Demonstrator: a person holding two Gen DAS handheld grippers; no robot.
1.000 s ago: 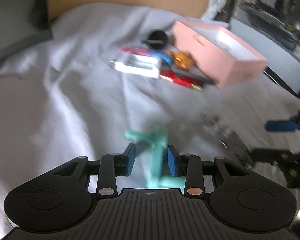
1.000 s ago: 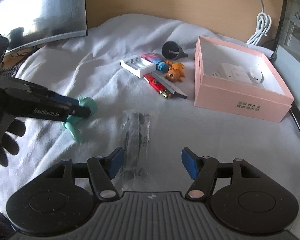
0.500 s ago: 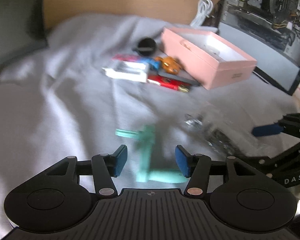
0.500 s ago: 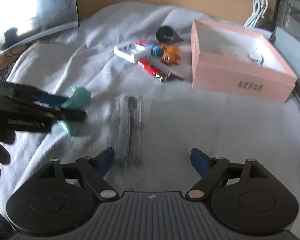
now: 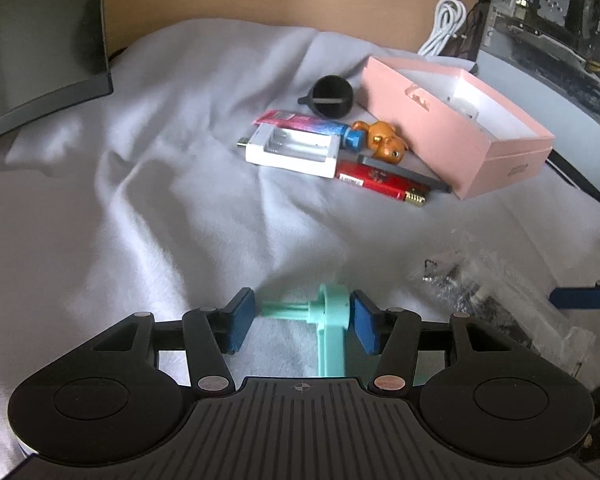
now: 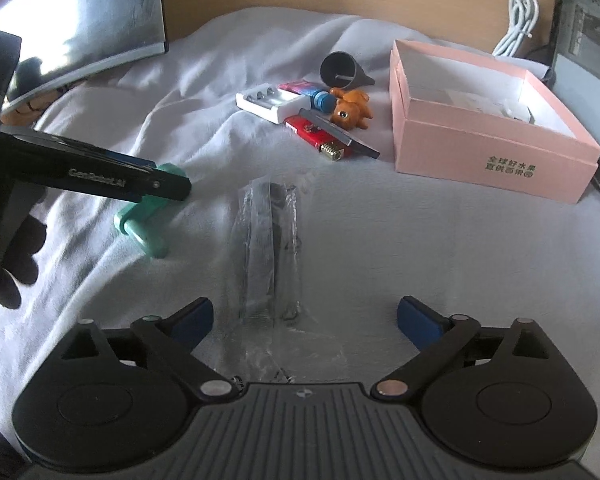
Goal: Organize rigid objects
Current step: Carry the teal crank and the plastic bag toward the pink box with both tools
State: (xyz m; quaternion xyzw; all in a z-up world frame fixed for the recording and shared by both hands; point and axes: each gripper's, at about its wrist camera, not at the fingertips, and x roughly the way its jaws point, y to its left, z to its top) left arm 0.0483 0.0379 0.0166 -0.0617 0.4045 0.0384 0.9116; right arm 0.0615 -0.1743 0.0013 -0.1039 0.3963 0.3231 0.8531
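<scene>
A teal plastic crank (image 5: 332, 320) lies on the grey cloth, crosswise between the blue pads of my left gripper (image 5: 303, 312). Its jaws are closing around it; the right pad is at the crank's disc and the left pad is just off the shaft's tip. From the right wrist, the left gripper (image 6: 168, 184) hovers over the crank (image 6: 144, 228). My right gripper (image 6: 305, 312) is wide and still opening, with nothing gripped. A clear bag of dark parts (image 6: 272, 240) lies on the cloth straight ahead between its fingers, also seen at the bag (image 5: 472, 292).
An open pink box (image 5: 452, 128) stands at the back right. Beside it lie a black funnel (image 5: 332, 96), a white battery holder (image 5: 296, 148), a red lighter (image 5: 380, 184), an orange toy (image 5: 384, 140) and a pink-blue tube (image 5: 308, 124). A monitor (image 5: 32, 40) stands at the left.
The left gripper let go of the teal crank, widened, and now has it crosswise between its pads. The right gripper's jaws spread much wider over the clear bag.
</scene>
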